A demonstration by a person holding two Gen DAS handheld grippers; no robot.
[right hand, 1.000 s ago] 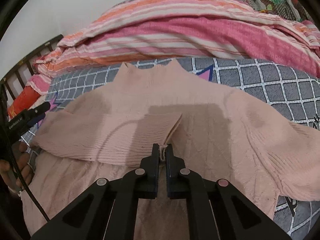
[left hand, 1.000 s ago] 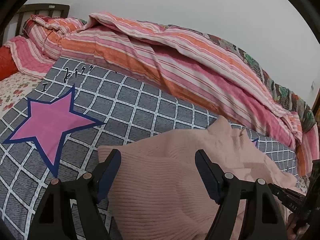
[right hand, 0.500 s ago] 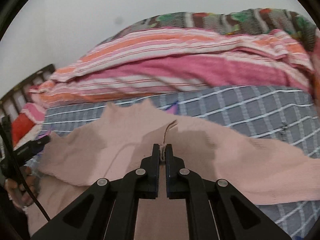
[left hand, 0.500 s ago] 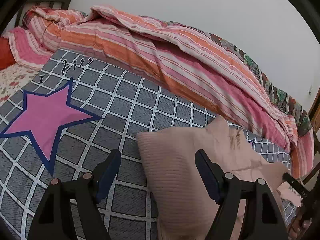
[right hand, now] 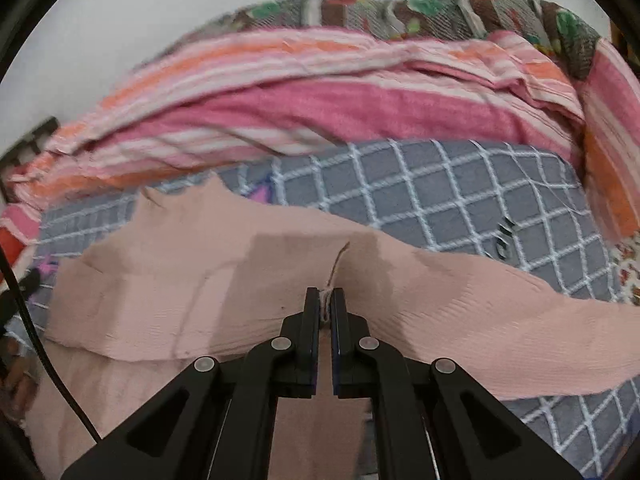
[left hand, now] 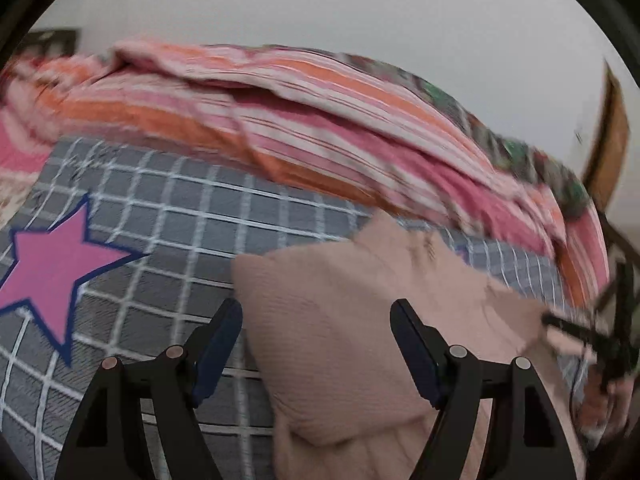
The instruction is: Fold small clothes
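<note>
So the whole thing happens on a bed covered by a grey blanket (left hand: 224, 240) with a white grid and a big pink star (left hand: 52, 268) outlined in navy. Behind it a striped pink-and-orange quilt (right hand: 328, 108) is bunched up along a plain pale wall (left hand: 360, 4), with a patterned green and brown cover (right hand: 400, 12) peeking over the top. A bit of dark headboard (left hand: 52, 36) shows in the far corner.

The right gripper (right hand: 326, 300) has its jaws pinched tight on a fold of the pink sweater (right hand: 160, 300), with a little ridge of knit poking up between the tips. The sweater lies spread across the blanket, one sleeve trailing off to the right of that view.

The left gripper (left hand: 316, 340) stands wide apart and isn't pinching anything; the sweater's folded edge just sits in the gap beyond the fingers, and it's hard to tell if the right-hand finger brushes it.

Compared with a second ago, the sweater's left part has been pulled over, so way more grey grid shows left of it in the left view. The right grip hasn't let go. The left view is now blurred.
</note>
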